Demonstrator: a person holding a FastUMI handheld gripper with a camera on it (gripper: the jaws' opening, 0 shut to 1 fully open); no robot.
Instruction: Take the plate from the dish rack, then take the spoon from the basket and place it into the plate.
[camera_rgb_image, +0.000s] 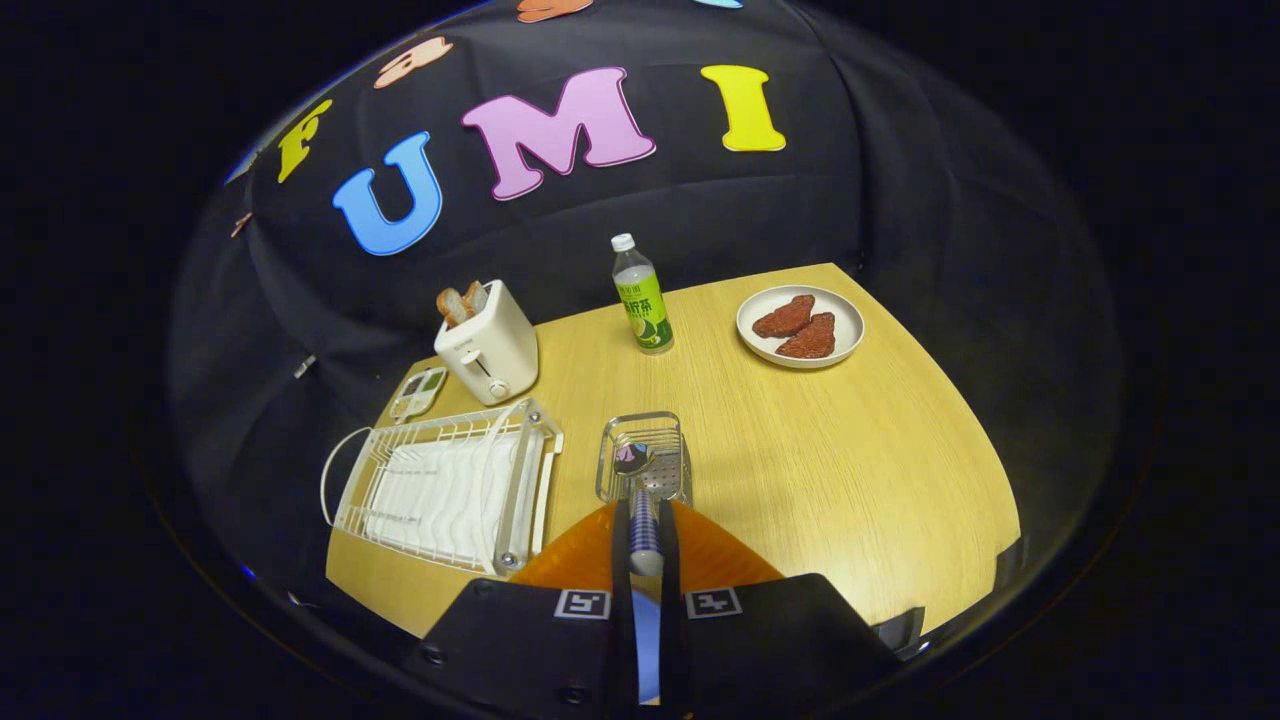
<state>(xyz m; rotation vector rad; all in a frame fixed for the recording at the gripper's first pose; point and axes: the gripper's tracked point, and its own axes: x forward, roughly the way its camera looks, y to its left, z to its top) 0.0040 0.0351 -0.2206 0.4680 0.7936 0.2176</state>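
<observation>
My gripper (645, 512) is shut on the handle of a spoon (634, 458). The striped handle runs back between both fingers, and the spoon's bowl points forward over the metal mesh basket (672, 422) just ahead of the fingertips. An orange plate (725, 556) lies on the wooden table directly under the fingers, on the near side of the basket. The white wire dish rack (445, 490) stands to the left of the basket with no plate in it. I cannot tell how high the spoon is above the basket.
Beyond the rack a white toaster (488, 348) holds bread slices, with a small tray-like object (418, 392) beside it. A green-labelled bottle (642, 300) stands at the back middle. A white plate with two red pieces (800, 325) sits at the back right. Bare tabletop (850, 470) stretches right.
</observation>
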